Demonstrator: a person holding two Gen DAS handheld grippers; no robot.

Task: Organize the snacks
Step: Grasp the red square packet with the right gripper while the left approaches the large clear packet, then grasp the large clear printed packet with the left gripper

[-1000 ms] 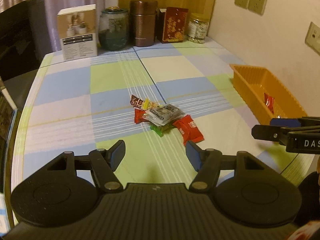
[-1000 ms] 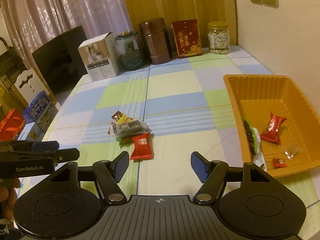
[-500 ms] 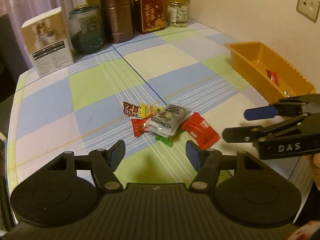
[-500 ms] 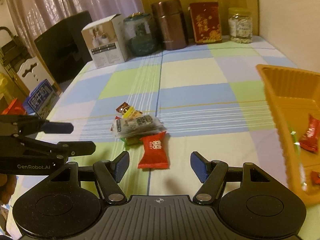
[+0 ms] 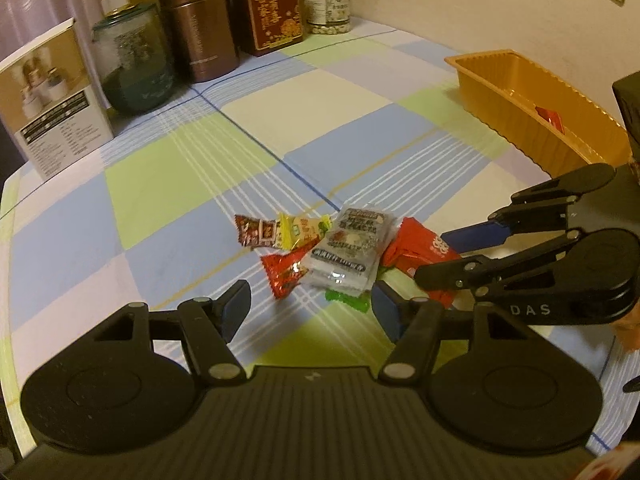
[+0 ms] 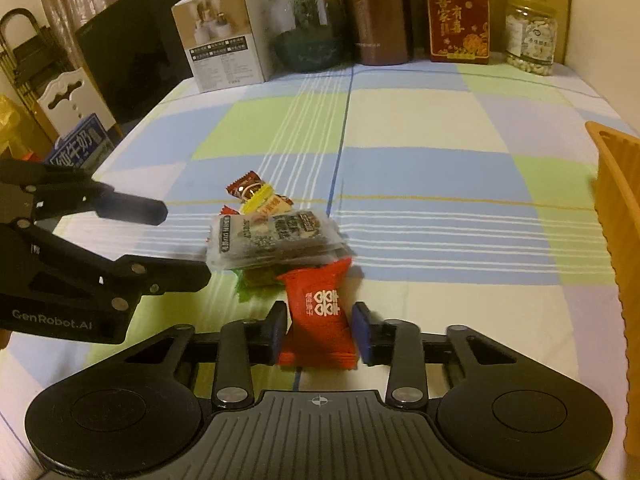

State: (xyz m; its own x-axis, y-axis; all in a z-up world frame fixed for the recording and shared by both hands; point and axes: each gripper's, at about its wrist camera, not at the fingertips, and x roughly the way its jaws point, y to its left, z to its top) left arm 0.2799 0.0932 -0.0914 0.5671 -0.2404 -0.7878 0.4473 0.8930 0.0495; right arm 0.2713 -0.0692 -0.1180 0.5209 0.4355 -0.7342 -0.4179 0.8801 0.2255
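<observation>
- Right claw: jaws closing, with the red packet between them at the lower centre of the right wrist view. The pads stand at the packet's two sides; firm contact cannot be confirmed.
- The red packet bears white characters, too small to read. It lies on the desk just in front of the snack pile.
- Left claw: released, jaws apart, nothing between them. It hangs over the near edge of the pile.
- Pile, centre of the left wrist view: clear packets with dark printed labels, unreadable; a brown packet; a yellow packet; a small red packet; a green wrapper under the clear ones.
- Orange tray, upper right of the left wrist view, holds one red item.
- Writing read: "DAS" on the right claw's body, "GenRobot.AI" on the left claw's body.
- Back row, top of the right wrist view: white box, glass jar, brown canister, red box with gold characters, and a clear jar.
</observation>
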